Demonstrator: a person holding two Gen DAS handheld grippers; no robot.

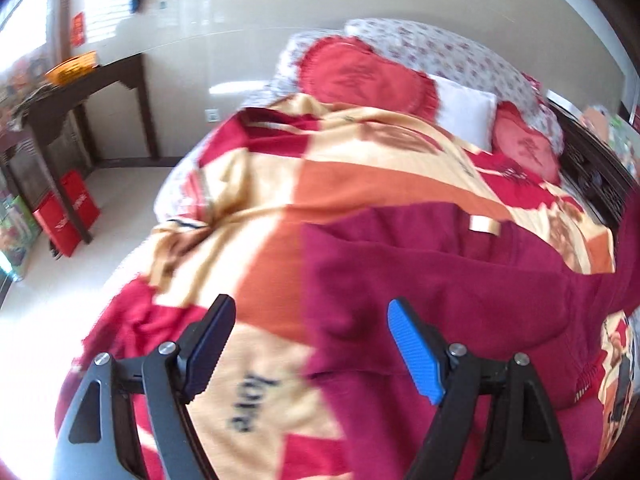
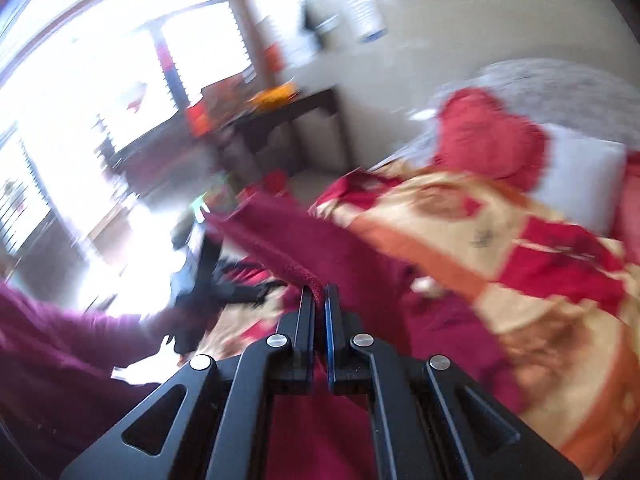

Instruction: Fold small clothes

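A maroon garment (image 1: 440, 280) lies spread on the patterned bed blanket (image 1: 248, 208), with a pale neck label (image 1: 485, 225) near its far edge. My left gripper (image 1: 312, 320) is open and empty, hovering above the garment's left edge. In the right wrist view my right gripper (image 2: 319, 294) is shut on a fold of the maroon garment (image 2: 280, 240) and holds it lifted above the blanket (image 2: 520, 240). That view is blurred by motion. A person's maroon sleeve (image 2: 60, 344) shows at the lower left.
Red round cushions (image 1: 360, 76) and a white pillow (image 1: 464, 114) lie at the head of the bed. A dark wooden table (image 1: 80, 92) stands by the window at the left, with red bags (image 1: 68, 216) on the floor beneath it.
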